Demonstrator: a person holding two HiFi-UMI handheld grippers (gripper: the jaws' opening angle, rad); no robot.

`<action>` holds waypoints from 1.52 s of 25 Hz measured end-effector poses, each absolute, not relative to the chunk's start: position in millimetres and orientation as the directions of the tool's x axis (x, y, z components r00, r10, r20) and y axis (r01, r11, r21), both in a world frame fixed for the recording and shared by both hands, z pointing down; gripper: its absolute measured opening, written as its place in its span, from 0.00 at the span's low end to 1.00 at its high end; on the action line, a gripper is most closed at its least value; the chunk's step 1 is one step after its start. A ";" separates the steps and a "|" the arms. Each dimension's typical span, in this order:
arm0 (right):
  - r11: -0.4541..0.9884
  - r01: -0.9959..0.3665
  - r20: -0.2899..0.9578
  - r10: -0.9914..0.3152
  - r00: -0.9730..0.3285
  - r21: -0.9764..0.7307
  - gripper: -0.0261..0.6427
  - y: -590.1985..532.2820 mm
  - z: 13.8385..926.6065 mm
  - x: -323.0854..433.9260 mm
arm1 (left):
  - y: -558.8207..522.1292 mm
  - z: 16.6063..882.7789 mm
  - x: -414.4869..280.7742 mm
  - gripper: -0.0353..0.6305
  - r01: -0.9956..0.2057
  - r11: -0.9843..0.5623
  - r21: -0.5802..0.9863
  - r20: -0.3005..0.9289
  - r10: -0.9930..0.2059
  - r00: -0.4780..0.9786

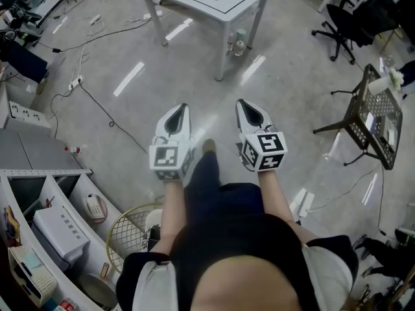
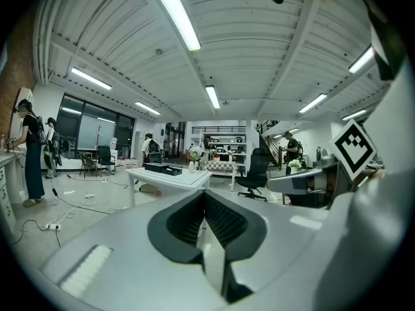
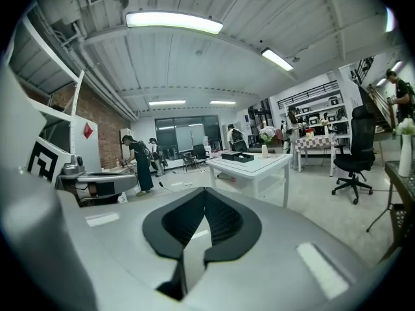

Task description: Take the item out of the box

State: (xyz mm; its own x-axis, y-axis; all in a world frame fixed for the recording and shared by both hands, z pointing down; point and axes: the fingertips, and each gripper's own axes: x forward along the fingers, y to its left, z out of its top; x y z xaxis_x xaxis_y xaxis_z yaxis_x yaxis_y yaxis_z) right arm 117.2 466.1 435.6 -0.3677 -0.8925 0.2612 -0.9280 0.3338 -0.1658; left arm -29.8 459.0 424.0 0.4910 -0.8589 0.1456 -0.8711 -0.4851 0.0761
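Left gripper (image 1: pixel 180 109), right gripper (image 1: pixel 249 106): jaws are pressing together, empty. Box (image 3: pixel 237 156) is sitting on table (image 3: pixel 262 166), well ahead; opening the jaws on approach seems advisable.

Ahead of my right gripper (image 1: pixel 241 105): table (image 1: pixel 214 2), cropped at frame edge; box (image 3: pixel 237 156) on it, contents too small to tell.

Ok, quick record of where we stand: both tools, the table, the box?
left tool: shut, empty, held out in front
right tool: shut, empty, alongside the left one
table: white, ahead of the person, not yet reached
box: black, on the table; contents too small to tell
task: not begun, neither tool near the box
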 end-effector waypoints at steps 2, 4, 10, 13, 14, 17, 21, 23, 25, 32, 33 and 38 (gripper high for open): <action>0.334 -0.928 0.259 -0.893 -0.368 -0.168 0.04 453.3 434.5 119.7 | 446.2 423.3 -28.2 0.07 -0.873 -0.481 0.079 0.141 -0.861 0.488; 0.335 -0.927 0.263 -0.891 -0.370 -0.171 0.04 439.8 435.8 121.0 | 433.6 424.4 -27.7 0.07 -0.874 -0.480 0.075 0.142 -0.863 0.485; 0.343 -0.922 0.277 -0.882 -0.382 -0.180 0.04 398.7 435.8 116.9 | 395.1 422.2 -32.3 0.07 -0.879 -0.472 0.067 0.158 -0.865 0.476; 0.343 -0.922 0.277 -0.882 -0.381 -0.178 0.04 377.0 433.7 116.0 | 374.4 420.1 -36.4 0.07 -0.881 -0.470 0.061 0.158 -0.867 0.473; 0.342 -0.923 0.277 -0.883 -0.380 -0.178 0.04 369.8 433.0 116.5 | 367.2 419.6 -36.9 0.07 -0.881 -0.470 0.060 0.158 -0.867 0.473; 0.342 -0.923 0.276 -0.883 -0.381 -0.178 0.04 349.6 431.2 117.0 | 345.3 418.7 -39.1 0.07 -0.882 -0.468 0.050 0.155 -0.869 0.470; 0.338 -0.925 0.279 -0.884 -0.376 -0.175 0.04 328.0 430.2 119.6 | 322.3 414.6 -38.3 0.07 -0.882 -0.467 0.063 0.154 -0.869 0.471; 0.332 -0.926 0.283 -0.884 -0.371 -0.179 0.04 317.7 431.2 122.0 | 312.9 414.3 -37.1 0.07 -0.882 -0.467 0.064 0.156 -0.868 0.471; 0.326 -0.927 0.288 -0.884 -0.368 -0.184 0.04 307.7 433.6 122.5 | 304.5 416.3 -37.1 0.07 -0.881 -0.469 0.062 0.162 -0.866 0.472; 0.324 -0.928 0.294 -0.883 -0.367 -0.185 0.04 277.6 439.0 114.8 | 274.2 419.1 -45.4 0.07 -0.881 -0.469 0.061 0.164 -0.866 0.472; 0.324 -0.928 0.294 -0.883 -0.367 -0.186 0.04 273.6 439.2 113.6 | 269.6 418.6 -46.4 0.07 -0.881 -0.469 0.060 0.163 -0.866 0.472; 0.326 -0.927 0.294 -0.882 -0.369 -0.183 0.04 254.2 439.4 107.8 | 248.2 417.2 -51.8 0.07 -0.881 -0.470 0.059 0.155 -0.867 0.473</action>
State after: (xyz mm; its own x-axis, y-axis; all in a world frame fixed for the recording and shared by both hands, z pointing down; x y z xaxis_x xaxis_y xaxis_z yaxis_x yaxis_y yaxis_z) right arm 107.8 254.2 439.4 -0.3685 -0.8821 0.2935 -0.9273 0.3264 -0.1834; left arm -51.8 248.2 417.2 0.4730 -0.8673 0.1553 -0.8808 -0.4699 0.0590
